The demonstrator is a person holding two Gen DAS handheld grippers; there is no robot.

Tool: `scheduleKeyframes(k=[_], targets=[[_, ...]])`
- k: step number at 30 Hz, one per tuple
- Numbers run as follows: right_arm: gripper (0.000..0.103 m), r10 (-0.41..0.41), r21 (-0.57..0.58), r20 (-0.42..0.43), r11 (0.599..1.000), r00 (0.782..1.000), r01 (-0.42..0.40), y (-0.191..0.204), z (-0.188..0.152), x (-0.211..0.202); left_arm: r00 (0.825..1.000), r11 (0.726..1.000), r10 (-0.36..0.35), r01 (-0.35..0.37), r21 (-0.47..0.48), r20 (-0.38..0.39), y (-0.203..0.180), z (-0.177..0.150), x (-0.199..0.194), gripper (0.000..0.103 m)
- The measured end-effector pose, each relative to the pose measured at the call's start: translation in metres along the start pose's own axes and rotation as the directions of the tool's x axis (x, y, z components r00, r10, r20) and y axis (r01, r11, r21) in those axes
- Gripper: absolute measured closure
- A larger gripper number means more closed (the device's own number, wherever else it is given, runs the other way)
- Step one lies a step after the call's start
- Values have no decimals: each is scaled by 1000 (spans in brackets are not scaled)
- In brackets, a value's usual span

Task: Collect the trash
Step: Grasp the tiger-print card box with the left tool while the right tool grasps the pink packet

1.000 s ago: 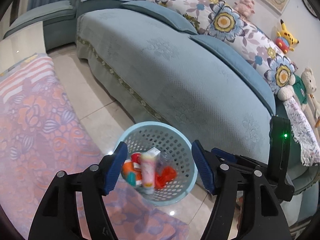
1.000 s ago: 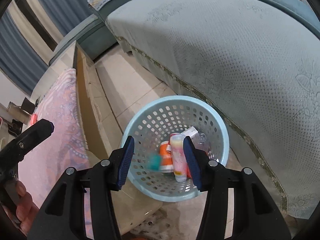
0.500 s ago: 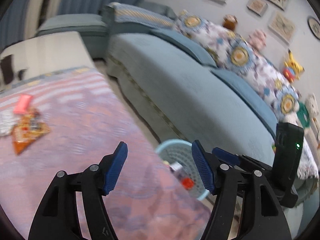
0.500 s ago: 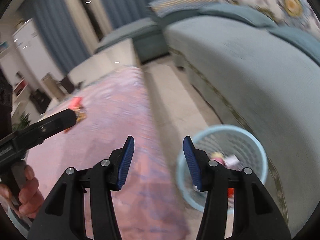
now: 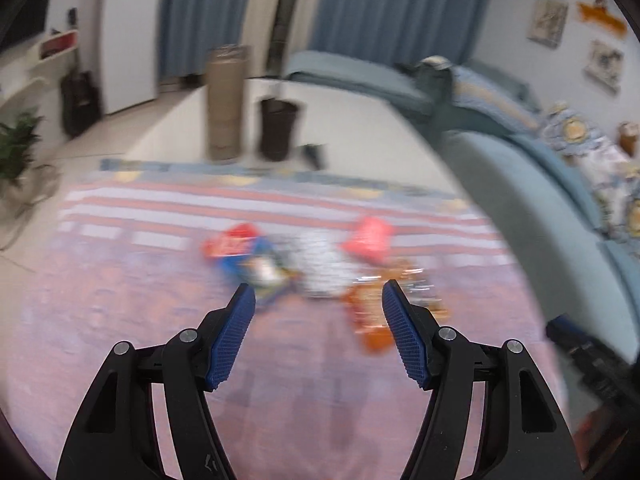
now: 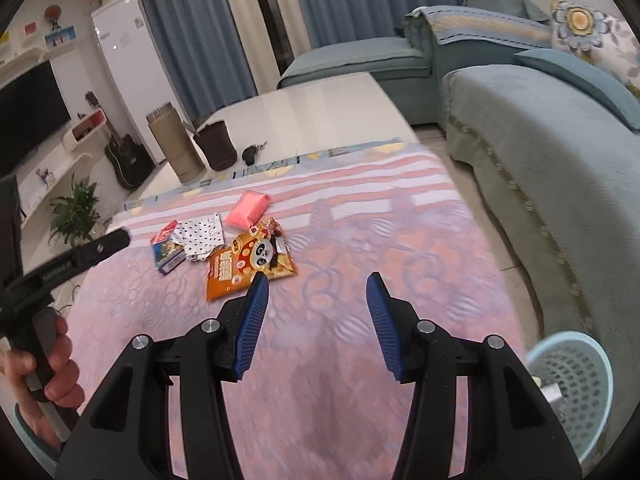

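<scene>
Trash lies in a cluster on the pink patterned tablecloth (image 6: pixel 360 240): an orange panda snack bag (image 6: pixel 246 266), a pink packet (image 6: pixel 247 207), a black-dotted white wrapper (image 6: pixel 202 236) and a red-and-blue pack (image 6: pixel 168 250). The same pile is blurred in the left wrist view, with the orange bag (image 5: pixel 368 312) and the pink packet (image 5: pixel 370 236). My right gripper (image 6: pixel 316 310) hovers open and empty just right of the orange bag. My left gripper (image 5: pixel 318 316) is open and empty short of the pile. The light-blue perforated basket (image 6: pixel 576 376) stands on the floor at lower right.
A teal sofa (image 6: pixel 560 160) runs along the right. Beyond the cloth on the white table stand a tan cylinder (image 6: pixel 178 146), a dark cup (image 6: pixel 216 144) and keys (image 6: pixel 252 152). A hand (image 6: pixel 40 360) holds the left gripper's handle at the left edge.
Both grippers have swung away from the basket, which was right under them, and now face the table with the trash pile. Neither set of jaws has changed its width.
</scene>
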State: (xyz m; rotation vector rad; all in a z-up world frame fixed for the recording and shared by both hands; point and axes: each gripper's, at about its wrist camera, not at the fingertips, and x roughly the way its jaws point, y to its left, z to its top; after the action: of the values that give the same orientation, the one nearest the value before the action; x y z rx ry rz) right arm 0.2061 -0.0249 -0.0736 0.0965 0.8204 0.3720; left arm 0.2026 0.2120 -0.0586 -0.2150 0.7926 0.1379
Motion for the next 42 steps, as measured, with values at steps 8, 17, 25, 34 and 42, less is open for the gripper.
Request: scheduleKeyframes(k=[8, 17, 25, 34, 42], targets=[[55, -13, -22, -100, 1000, 995, 11, 21, 13, 79, 989, 997, 50, -41, 65, -141, 29, -7, 65, 40], [55, -4, -31, -152, 1000, 988, -1, 30, 1, 108, 978, 989, 129, -114, 94, -167, 54, -11, 79, 48], [55, 3, -4, -144, 1000, 990, -3, 24, 2, 110, 974, 985, 164, -171, -32, -155, 115, -2, 68, 52], [53, 0, -49, -123, 999, 992, -6, 30, 3, 105, 978, 995, 95, -98, -5, -187, 69, 20, 103, 24], [43, -8, -112, -127, 994, 992, -6, 49, 11, 111, 974, 991, 136, -137, 9, -182, 60, 21, 118, 37]])
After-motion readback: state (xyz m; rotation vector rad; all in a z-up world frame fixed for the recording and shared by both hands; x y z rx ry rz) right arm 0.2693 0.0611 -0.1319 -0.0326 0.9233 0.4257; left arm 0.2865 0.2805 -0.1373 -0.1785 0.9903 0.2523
